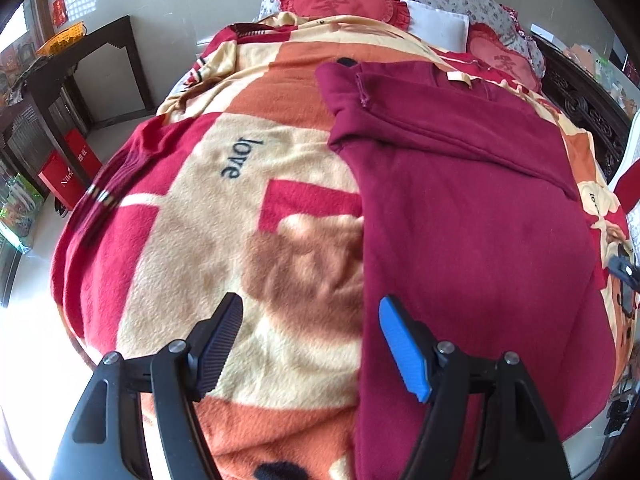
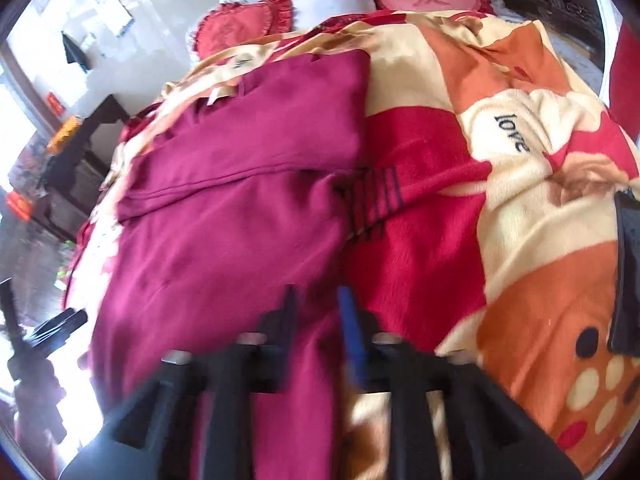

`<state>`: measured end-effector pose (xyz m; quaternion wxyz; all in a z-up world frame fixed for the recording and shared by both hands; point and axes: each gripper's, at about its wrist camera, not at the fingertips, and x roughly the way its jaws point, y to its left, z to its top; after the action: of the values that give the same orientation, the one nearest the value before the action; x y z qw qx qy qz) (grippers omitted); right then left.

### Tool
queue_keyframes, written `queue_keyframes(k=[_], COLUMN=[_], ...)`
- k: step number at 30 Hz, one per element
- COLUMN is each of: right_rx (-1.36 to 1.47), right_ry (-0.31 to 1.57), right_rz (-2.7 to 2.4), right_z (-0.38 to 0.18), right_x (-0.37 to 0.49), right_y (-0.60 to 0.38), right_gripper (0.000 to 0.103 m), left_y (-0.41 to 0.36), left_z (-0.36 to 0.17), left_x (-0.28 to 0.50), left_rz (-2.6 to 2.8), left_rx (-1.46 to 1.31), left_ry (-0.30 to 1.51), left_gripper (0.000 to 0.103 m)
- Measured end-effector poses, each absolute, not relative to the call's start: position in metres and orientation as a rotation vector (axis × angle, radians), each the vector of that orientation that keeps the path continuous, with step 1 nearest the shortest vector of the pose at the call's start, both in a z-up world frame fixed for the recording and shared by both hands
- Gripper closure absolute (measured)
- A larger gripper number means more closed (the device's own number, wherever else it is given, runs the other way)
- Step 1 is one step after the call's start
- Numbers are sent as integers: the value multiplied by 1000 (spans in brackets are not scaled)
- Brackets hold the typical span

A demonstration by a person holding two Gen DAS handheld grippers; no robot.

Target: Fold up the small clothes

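We see a bed [image 1: 580,108] covered by a large fleece blanket [image 1: 192,240] in red, orange and cream, and on the blanket lies the maroon garment [image 1: 472,220], spread almost flat, with one sleeve [image 1: 460,140] already turned across the chest. We judge that the folding is in its first part: the sides are brought in, but the body is not yet folded in its length. The next move probably calls for both claws to take the near hem, one at each corner, and carry it toward the collar. The left claw [image 1: 310,354] hovers wide open over the left edge of the garment and holds nothing. The right claw [image 2: 316,328] is blurred; its fingers stand a narrow gap apart above the right edge of the garment, and we see nothing between them. On the blanket we read the word "love" [image 1: 240,158], and on the red bag [image 1: 60,184] by the floor, partly, "Nilr".
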<state>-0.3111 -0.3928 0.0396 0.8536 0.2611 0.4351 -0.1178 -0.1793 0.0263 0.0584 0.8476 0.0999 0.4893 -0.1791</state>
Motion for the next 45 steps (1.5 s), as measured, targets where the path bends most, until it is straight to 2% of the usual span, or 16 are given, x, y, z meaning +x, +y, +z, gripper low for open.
queue_keyframes(k=[10,13,14,16,19,22,28,31,45], right_rx=[569,542,518,475,447,452,547,668,666], right_ry=[998,972,962,963,918,892,903,898,934], right_rz=[-229,-226,-228,-227,-240,-268,-244,-210,-191], right_z=[24,19,18,18,31,42,26,17,14], right_x=[-377,-384,-385,-385,-396,-415,-424,-430,-433], right_y=[-365,-353,-348,-342,-338,-345,-350,-357,-356], right_gripper=[79,79,85,103,103,103,103,85,84], left_y=[36,35,35,36,41,48,54,52,42], left_z=[60,61,61,63,69,68,51,45,29], left_x=[-196,-199,-201,-203,-214,-226,-243,-251,-263], left_rz=[-389,-390,-391,-396,-416,-432,-474,-507,-505], left_rx=[212,215,215,217,223,230,228,210,270], left_ry=[1021,1020,1021,1019,1008,1019,1108,1150,1170], left_gripper=[28,28,28,28,28,22,22,22,22])
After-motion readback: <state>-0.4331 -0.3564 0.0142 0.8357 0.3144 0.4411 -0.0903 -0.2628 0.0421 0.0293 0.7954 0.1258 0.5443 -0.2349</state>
